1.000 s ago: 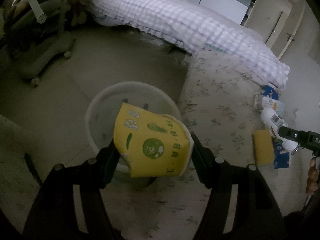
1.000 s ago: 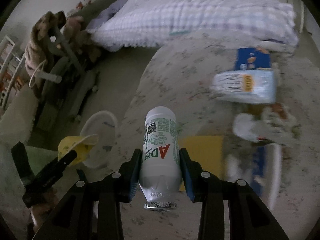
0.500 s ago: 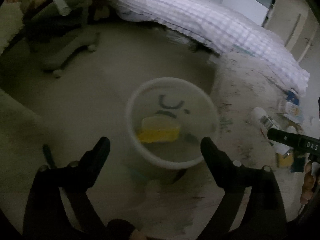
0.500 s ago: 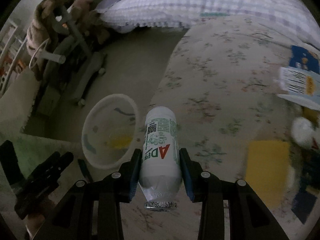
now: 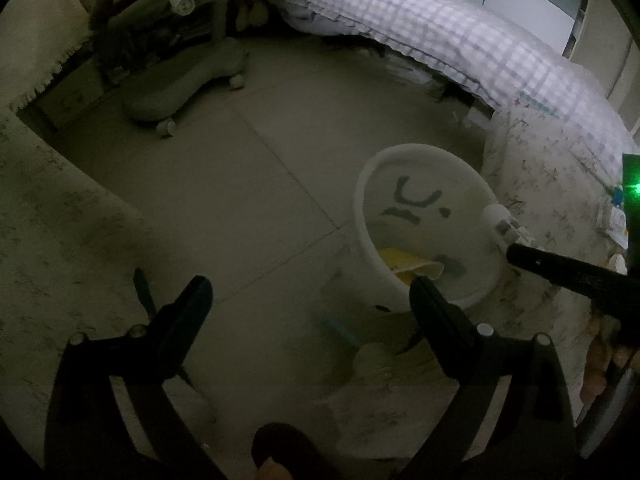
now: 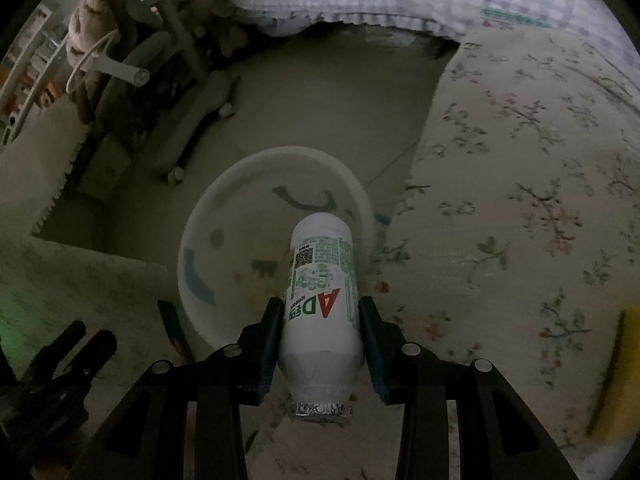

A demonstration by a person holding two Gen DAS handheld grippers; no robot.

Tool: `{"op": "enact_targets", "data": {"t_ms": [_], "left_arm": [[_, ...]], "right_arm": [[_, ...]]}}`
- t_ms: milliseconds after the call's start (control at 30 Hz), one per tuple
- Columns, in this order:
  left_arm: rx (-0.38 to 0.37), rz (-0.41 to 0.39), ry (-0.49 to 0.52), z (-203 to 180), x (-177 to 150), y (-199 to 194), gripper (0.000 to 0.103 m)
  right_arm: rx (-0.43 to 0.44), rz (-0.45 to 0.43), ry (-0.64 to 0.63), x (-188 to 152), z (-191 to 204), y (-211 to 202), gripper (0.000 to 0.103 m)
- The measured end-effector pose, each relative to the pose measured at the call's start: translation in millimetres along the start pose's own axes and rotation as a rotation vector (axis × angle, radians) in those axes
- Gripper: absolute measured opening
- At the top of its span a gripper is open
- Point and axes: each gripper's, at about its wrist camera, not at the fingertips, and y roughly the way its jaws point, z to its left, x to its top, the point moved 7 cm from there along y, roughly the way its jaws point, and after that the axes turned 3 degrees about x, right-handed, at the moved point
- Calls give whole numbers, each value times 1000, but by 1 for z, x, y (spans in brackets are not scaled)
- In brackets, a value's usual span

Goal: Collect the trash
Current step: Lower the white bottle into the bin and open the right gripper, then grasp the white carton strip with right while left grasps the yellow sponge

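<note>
A white waste bin [image 5: 400, 152] with a drawn face stands on the floor beside the bed. A yellow paper cup [image 5: 404, 266] lies inside it. My left gripper [image 5: 308, 286] hangs over the floor just left of the bin, its jaws opening wide with nothing between them. My right gripper [image 6: 322, 304] is shut on a white drink bottle [image 6: 320, 280] with green print and a foil top. The bottle's base points over the bin's rim [image 6: 280, 154]. In the left wrist view the bottle [image 5: 498, 220] comes in over the bin's right edge.
A bed with a floral sheet [image 6: 520, 200] and a checked quilt [image 5: 440, 32] fills the right side. A wheeled chair base [image 5: 180, 84] stands behind the bin. A fringed rug [image 5: 52, 220] lies at left. A yellow item [image 6: 616, 360] lies on the bed's right edge.
My left gripper opened and the yellow cup dropped into the bin; that gripper then drifted left. My right gripper carried the bottle from over the bed to the bin.
</note>
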Motion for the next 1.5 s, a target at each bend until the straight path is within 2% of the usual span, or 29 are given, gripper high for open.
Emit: {"op": "enact_targets", "data": {"t_ms": [167, 233, 267, 500, 700, 800, 1067, 1333, 1500], "left_arm": [[-6, -4, 1, 0, 0, -2, 99], [-8, -7, 5, -1, 1, -2, 99], [-10, -7, 6, -1, 1, -2, 99], [-40, -6, 29, -9, -2, -12, 99], [-101, -14, 42, -32, -2, -24, 99], [-117, -16, 56, -45, -1, -29, 99], [-167, -11, 89, -82, -3, -40, 99], [-189, 11, 158, -125, -11, -39, 99], [-220, 36, 193, -157, -19, -40, 99]], "right_arm": [[25, -13, 2, 3, 2, 5, 41], [36, -10, 36, 3, -2, 1, 64], [35, -22, 39, 4, -4, -3, 68], [-52, -82, -2, 4, -13, -41, 69], [-126, -147, -3, 1, -34, -82, 77], [-175, -171, -19, -1, -48, -102, 78], [-306, -220, -14, -18, -116, -168, 80], [-369, -215, 52, -44, -187, -218, 81], [-370, -186, 148, -62, -231, -225, 81]]}}
